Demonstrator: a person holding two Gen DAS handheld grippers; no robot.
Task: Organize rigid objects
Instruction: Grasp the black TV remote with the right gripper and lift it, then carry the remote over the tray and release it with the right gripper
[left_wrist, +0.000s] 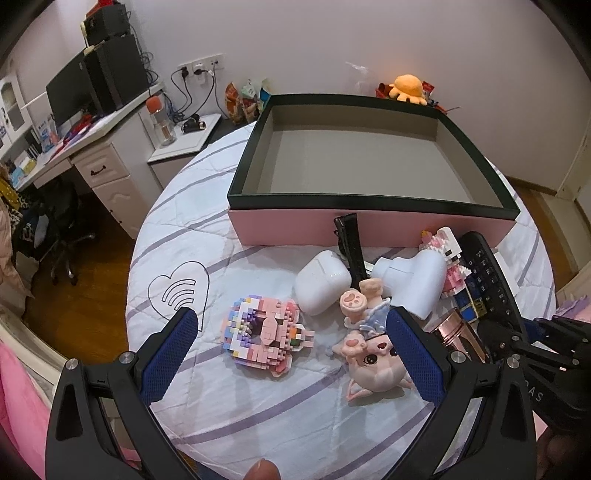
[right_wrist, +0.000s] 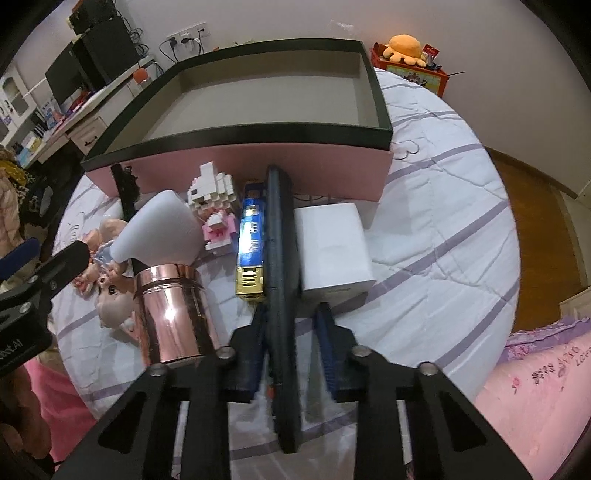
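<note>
My right gripper (right_wrist: 291, 328) is shut on a black remote control (right_wrist: 282, 251), which stands on its long edge between the blue pads. The left wrist view shows its keys (left_wrist: 487, 273) at the right. My left gripper (left_wrist: 295, 350) hangs open over a pink brick-built figure (left_wrist: 264, 336) and a pink pig figurine (left_wrist: 373, 363) and touches neither. The pink box with a dark rim (left_wrist: 369, 205) stands open and empty behind them. A white earbud case (left_wrist: 321, 282), a white funnel-shaped bottle (left_wrist: 410, 280) and a black hair clip (left_wrist: 351, 240) lie before the box.
Beside the remote lie a blue-and-gold bar (right_wrist: 251, 251), a white block (right_wrist: 332, 247), a rose-gold can (right_wrist: 173, 310) and a white brick rabbit (right_wrist: 214, 206). All rest on a round table with a striped cloth (left_wrist: 192, 229). A desk (left_wrist: 92, 147) stands far left.
</note>
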